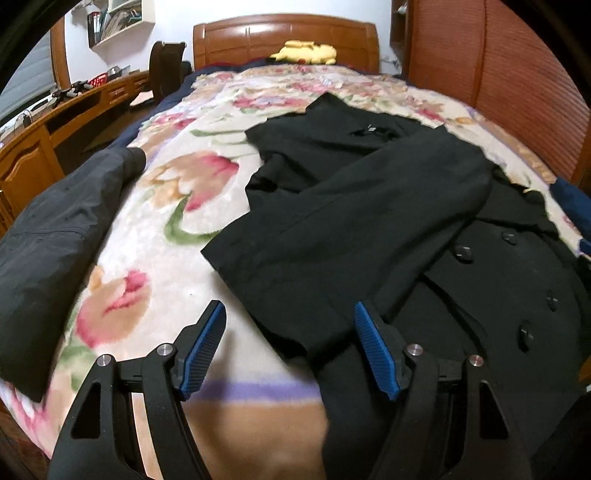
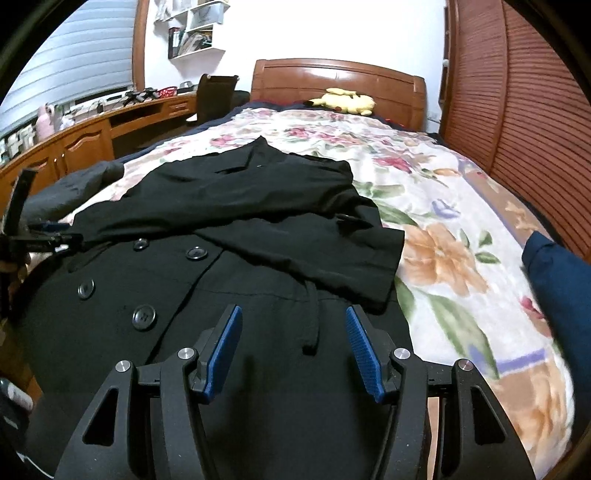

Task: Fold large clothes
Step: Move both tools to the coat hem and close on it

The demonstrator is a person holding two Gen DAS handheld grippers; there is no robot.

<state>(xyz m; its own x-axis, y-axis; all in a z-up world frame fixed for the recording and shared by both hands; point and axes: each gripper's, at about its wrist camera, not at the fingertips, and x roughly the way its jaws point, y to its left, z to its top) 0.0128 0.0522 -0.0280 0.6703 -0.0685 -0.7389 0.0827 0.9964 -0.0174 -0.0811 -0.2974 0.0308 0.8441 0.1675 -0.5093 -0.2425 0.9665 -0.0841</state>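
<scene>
Black double-breasted coat (image 1: 369, 206) laid flat on floral blanket (image 1: 173, 206), both sleeves crossed over chest. Left gripper (image 1: 290, 314) spread apart, straddling coat's left edge, clamping nothing. Right gripper (image 2: 293, 317) likewise parted above coat body. Bare blanket between coat and dark jacket (image 1: 55, 236) at left bed edge.

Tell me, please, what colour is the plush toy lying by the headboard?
Yellow: the plush toy shows best in the right wrist view.

Wooden headboard (image 2: 338, 79), floral blanket (image 2: 436, 206), curved wooden desk (image 2: 122, 122), slatted wardrobe doors (image 2: 517, 110), wall shelf (image 2: 195, 33), window blinds (image 2: 74, 59).
</scene>
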